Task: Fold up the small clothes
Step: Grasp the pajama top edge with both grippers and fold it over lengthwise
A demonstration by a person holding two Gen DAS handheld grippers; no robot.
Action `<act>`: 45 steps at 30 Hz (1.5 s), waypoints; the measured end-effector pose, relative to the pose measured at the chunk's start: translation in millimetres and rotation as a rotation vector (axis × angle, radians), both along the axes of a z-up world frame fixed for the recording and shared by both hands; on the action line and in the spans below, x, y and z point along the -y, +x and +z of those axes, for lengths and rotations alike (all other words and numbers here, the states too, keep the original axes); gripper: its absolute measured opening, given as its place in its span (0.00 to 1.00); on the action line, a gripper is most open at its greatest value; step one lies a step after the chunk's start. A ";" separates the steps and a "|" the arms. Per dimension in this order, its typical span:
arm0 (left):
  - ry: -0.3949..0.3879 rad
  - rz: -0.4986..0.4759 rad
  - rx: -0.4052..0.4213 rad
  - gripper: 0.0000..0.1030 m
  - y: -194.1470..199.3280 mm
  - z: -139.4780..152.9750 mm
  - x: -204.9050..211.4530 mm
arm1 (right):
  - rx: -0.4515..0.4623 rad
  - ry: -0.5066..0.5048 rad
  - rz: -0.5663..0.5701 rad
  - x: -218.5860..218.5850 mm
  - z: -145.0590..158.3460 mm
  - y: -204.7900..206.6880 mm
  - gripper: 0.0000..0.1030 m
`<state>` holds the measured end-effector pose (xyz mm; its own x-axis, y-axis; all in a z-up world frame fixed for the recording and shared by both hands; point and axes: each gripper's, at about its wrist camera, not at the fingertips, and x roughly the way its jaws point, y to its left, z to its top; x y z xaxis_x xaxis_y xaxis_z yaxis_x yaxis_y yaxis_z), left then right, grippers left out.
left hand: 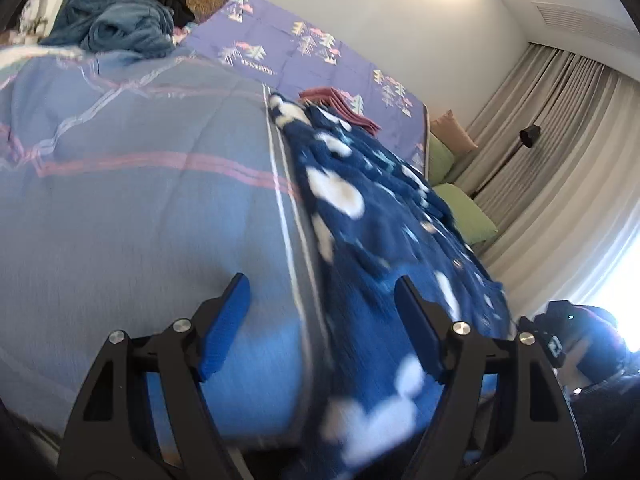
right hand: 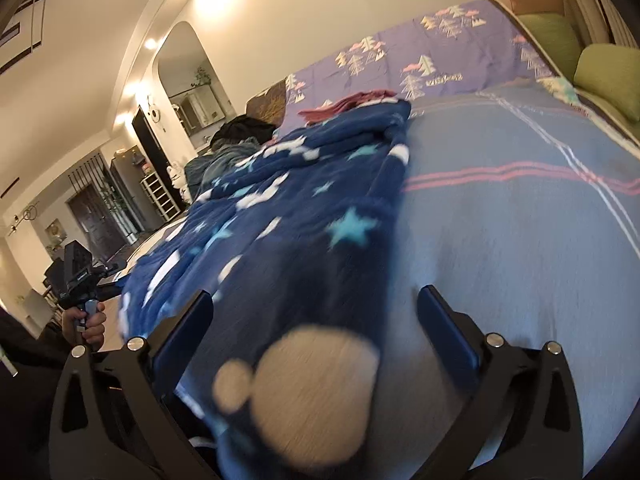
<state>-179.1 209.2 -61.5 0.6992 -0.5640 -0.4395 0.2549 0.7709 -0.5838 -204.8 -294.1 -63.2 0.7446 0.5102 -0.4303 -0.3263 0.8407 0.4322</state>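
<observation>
A dark blue fleece garment [left hand: 372,216] with white patches and pale stars lies stretched along the grey-blue striped blanket [left hand: 140,208] on the bed. My left gripper [left hand: 320,292] is open, its jaws spread over the garment's near left edge and the blanket. In the right wrist view the same garment [right hand: 288,216] runs away from me. My right gripper [right hand: 316,304] is open, its jaws spread over the garment's near end, by a round beige patch [right hand: 316,392]. Nothing is held. Both views are blurred.
A folded maroon cloth [left hand: 340,106] lies beyond the garment on the purple tree-print sheet [left hand: 280,40]. A heap of blue and black clothes [left hand: 120,20] sits at the bed's far end. Green cushions [left hand: 464,208] and curtains [left hand: 560,152] line the far side.
</observation>
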 end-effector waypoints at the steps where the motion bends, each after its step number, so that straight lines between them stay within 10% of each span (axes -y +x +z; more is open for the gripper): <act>1: -0.014 -0.015 -0.013 0.74 -5.6 -0.3 2.0 | -0.008 0.003 0.008 -0.3 -0.7 -3.4 0.99; 7: -0.075 -0.192 -0.130 0.74 -26.7 -16.3 24.3 | -0.073 0.104 0.072 -0.8 -5.8 -36.1 0.99; 24: -0.056 -0.249 -0.189 0.77 -20.5 -23.2 37.0 | -0.129 0.258 0.111 8.6 -29.7 -59.2 0.99; 31: 0.007 -0.349 -0.274 0.76 -26.4 -46.6 59.8 | -0.302 0.247 0.188 -10.6 -54.9 -48.7 0.99; 45: -0.045 -0.348 -0.260 0.62 -33.1 -45.9 62.6 | -0.212 0.386 0.199 0.6 -38.8 -53.2 0.86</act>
